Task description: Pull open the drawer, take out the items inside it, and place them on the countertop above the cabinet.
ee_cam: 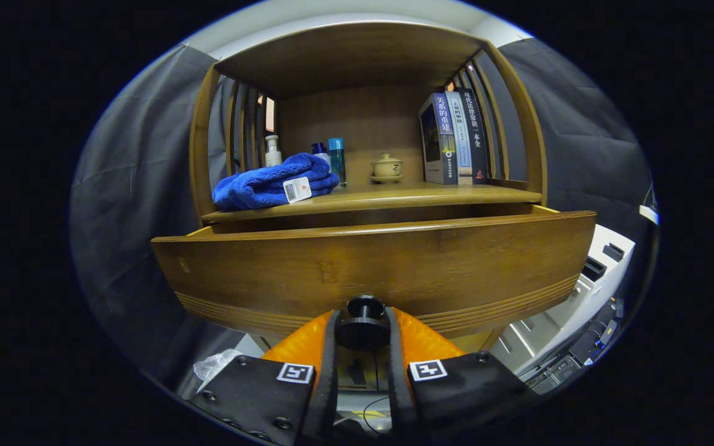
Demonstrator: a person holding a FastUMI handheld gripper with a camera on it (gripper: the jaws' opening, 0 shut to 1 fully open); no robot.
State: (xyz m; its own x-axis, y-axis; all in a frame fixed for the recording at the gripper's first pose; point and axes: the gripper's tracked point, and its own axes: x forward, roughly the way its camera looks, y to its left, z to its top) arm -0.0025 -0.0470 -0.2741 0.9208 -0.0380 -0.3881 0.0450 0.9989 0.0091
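The gripper (362, 328) has both fingers closed on the round dark knob (363, 322) of the drawer (369, 266), one finger pressing each side of it. The knob sits at the lower middle of the drawer front, just above that panel's grooved bottom edge. The drawer stands pulled out from the wooden cabinet (521, 124); its front panel rises high enough to hide everything inside, so whatever it holds cannot be seen. Only the top rims of its two side walls show, at the left and right ends behind the front.

Above the drawer lies the countertop (394, 197), a shelf under the cabinet's curved roof. At its left front corner rests a folded blue towel (270, 183) with a white tag (297, 189) hanging at its near edge. Behind the towel, toward the back left, stand a white pump bottle (273, 150), a blue-capped bottle (320, 152) mostly hidden by the towel, and a teal tube-shaped bottle (336, 160). Near the middle of the back sits a small pale lidded cup (387, 167) on a saucer. At the right end three books (456, 139) stand upright, touching each other, spines facing out.

Slatted side rails close the cabinet on both sides. Below and right of the drawer, a white box-like unit (599, 272) is partly cut off; what it is cannot be told. A crumpled bit of clear plastic (214, 365) lies low on the left, beside the gripper body.
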